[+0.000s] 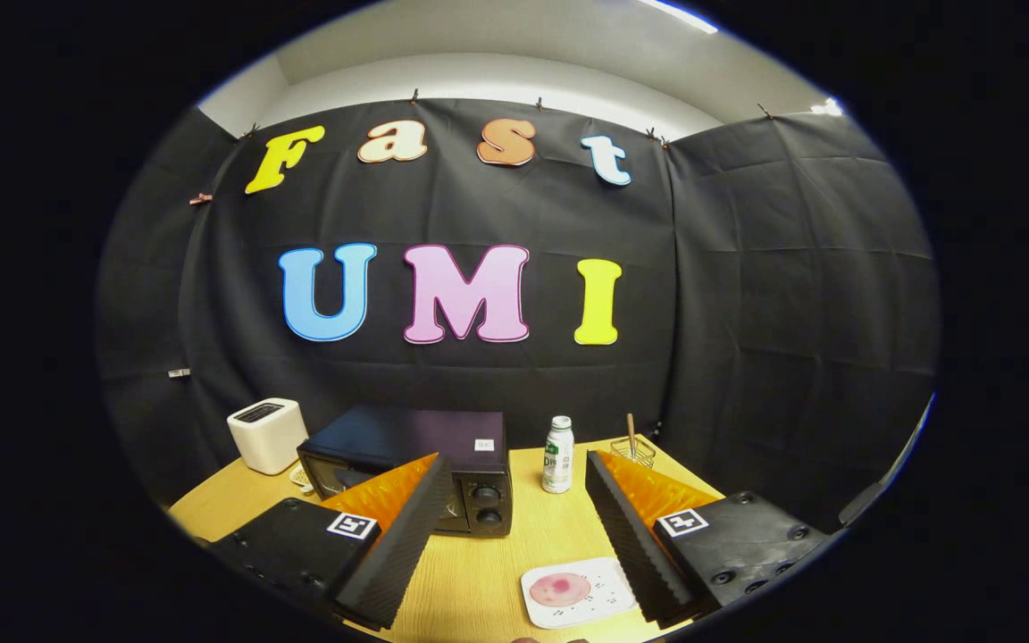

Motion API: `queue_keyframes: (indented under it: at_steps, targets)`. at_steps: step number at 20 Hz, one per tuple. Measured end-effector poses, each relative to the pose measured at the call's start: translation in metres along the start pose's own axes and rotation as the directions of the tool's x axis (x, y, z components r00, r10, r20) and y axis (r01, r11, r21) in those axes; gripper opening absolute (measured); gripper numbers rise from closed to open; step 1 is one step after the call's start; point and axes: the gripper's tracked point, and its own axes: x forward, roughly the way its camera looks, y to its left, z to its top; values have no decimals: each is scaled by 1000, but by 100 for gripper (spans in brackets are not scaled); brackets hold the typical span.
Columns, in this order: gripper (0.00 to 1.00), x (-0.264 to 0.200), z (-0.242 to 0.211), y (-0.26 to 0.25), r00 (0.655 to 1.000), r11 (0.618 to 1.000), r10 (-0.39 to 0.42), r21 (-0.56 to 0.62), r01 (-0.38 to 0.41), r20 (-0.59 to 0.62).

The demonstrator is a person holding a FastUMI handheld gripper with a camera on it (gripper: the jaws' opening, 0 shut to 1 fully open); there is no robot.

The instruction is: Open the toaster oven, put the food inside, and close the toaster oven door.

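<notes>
Gripper (514,545) being held wide open above the table (488,572), nothing being gripped.

Gripper view: the closed toaster oven (416,464) is being faced at lower centre-left, door reachable; the food (559,589) is being kept on its plate (604,603) at bottom centre, between the fingers.

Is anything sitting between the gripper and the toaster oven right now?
Nothing visible does. The open gripper has bare table ahead of it up to the toaster oven. The bottle stands off to the oven's side.

One toaster oven (416,464), one white toaster (267,435), one bottle (557,454), one plate (579,591).
</notes>
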Motion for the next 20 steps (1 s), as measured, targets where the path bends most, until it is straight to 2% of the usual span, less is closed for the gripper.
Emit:
queue_keyframes:
  at_steps: [11, 16, 20]
  targets:
    - [98, 21, -12, 54, 996, 997, 75, 5, -75, -48]
    - [98, 51, -30, 95, 987, 992, 125, 9, -124, -100]
    - [98, 73, -42, 121, 982, 991, 129, 35, -126, -139]
